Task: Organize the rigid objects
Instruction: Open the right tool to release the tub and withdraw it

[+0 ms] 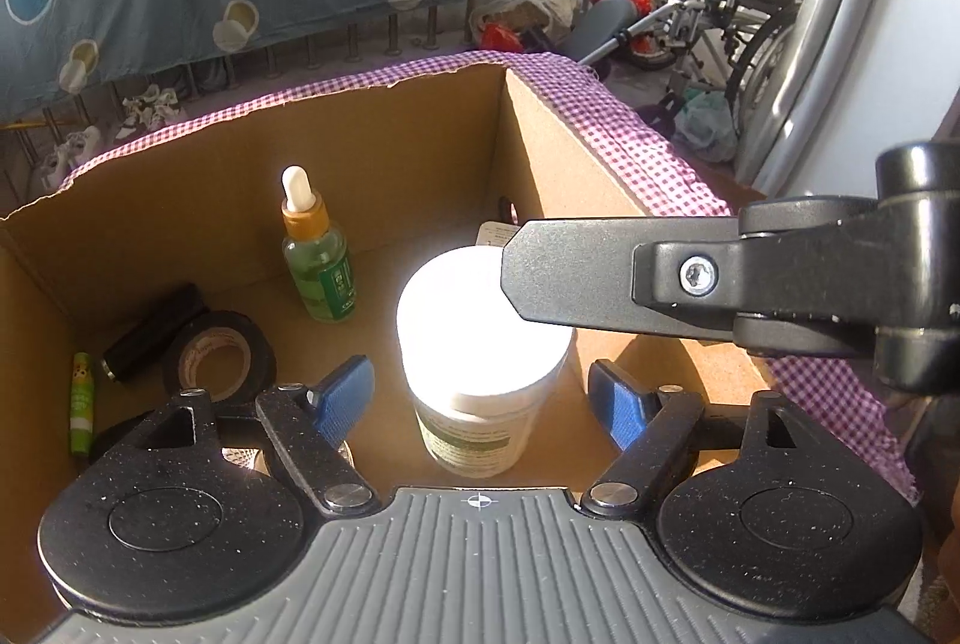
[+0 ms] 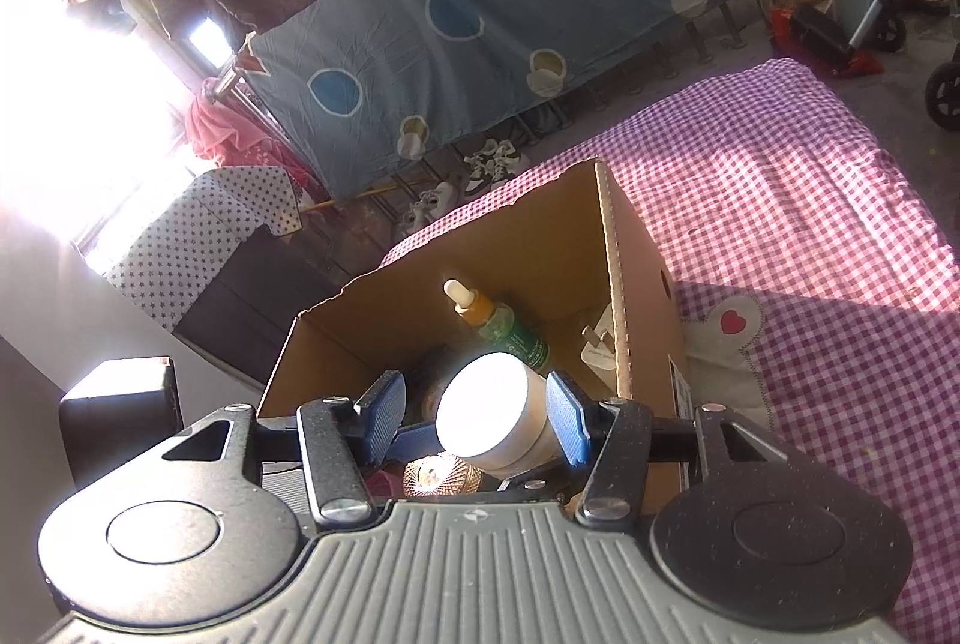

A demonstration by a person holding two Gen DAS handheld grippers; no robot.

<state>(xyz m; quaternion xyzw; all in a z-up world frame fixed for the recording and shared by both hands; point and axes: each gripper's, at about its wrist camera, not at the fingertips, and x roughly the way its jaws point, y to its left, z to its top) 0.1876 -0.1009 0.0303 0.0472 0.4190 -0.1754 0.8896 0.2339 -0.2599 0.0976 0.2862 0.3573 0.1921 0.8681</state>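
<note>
Looks like the drop-off step: white-lidded jar [image 1: 483, 344] sitting upright on the floor of the cardboard box [image 1: 384, 146], right by the dropper bottle [image 1: 318, 260] and tape roll [image 1: 219, 356]. Left gripper [image 1: 480, 401] spread wide, holding nothing. Right gripper [image 2: 477, 419] also parted around the jar, gripping nothing. Best to lift straight up, clear of lid and box wall.

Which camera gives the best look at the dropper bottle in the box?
The left wrist view: the dropper bottle stands upright and unobstructed inside the box. In the right wrist view it is smaller, and the white jar hides its base.
</note>
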